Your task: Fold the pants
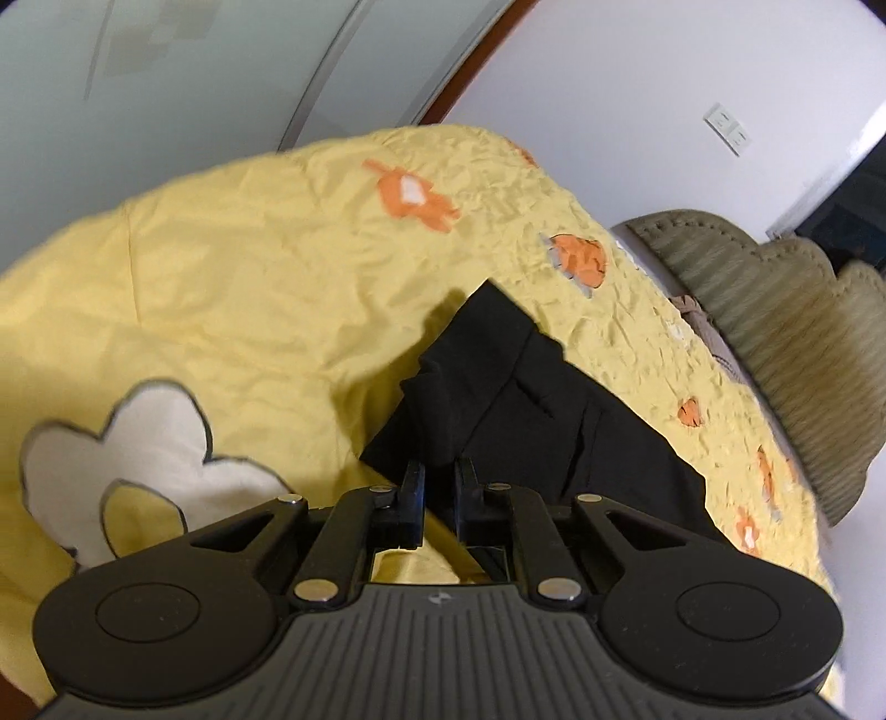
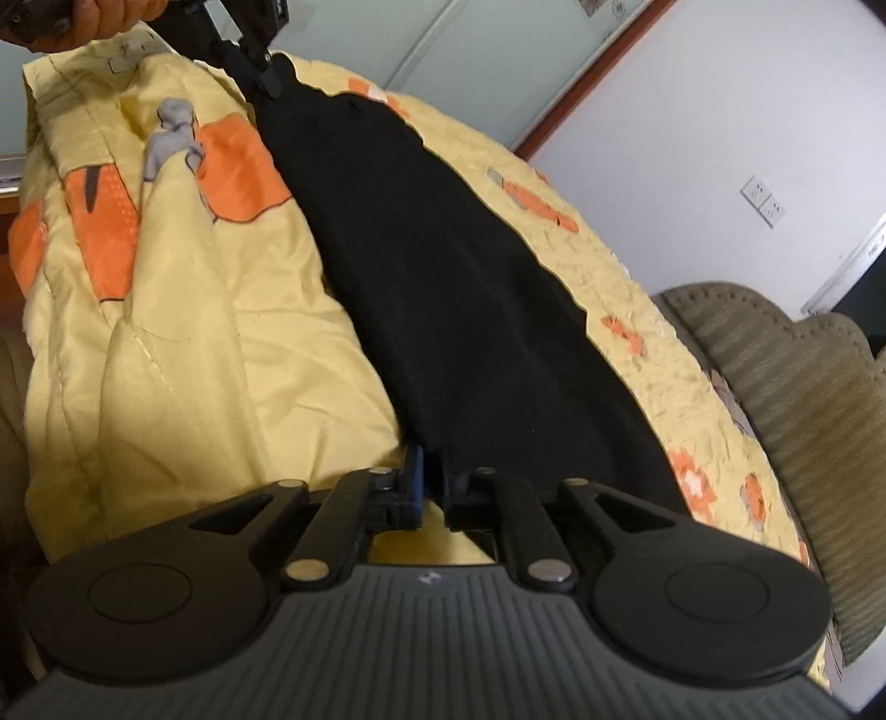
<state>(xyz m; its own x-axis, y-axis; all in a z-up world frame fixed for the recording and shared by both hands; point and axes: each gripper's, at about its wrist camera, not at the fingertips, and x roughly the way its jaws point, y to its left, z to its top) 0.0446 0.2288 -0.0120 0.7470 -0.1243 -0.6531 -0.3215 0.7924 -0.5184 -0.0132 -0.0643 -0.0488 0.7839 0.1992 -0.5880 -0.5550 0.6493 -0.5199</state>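
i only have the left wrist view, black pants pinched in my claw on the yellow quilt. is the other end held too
Observer: Yes. In the right wrist view the right claw is closed on the near end of the pants.
Operator: and where's mine from there
Observer: The left claw shows at the top of that view, gripping the far end, with the person's hand behind it.
Operator: are the pants bunched between us
Observer: No, they run as one long flat strip across the yellow quilt between the two claws.
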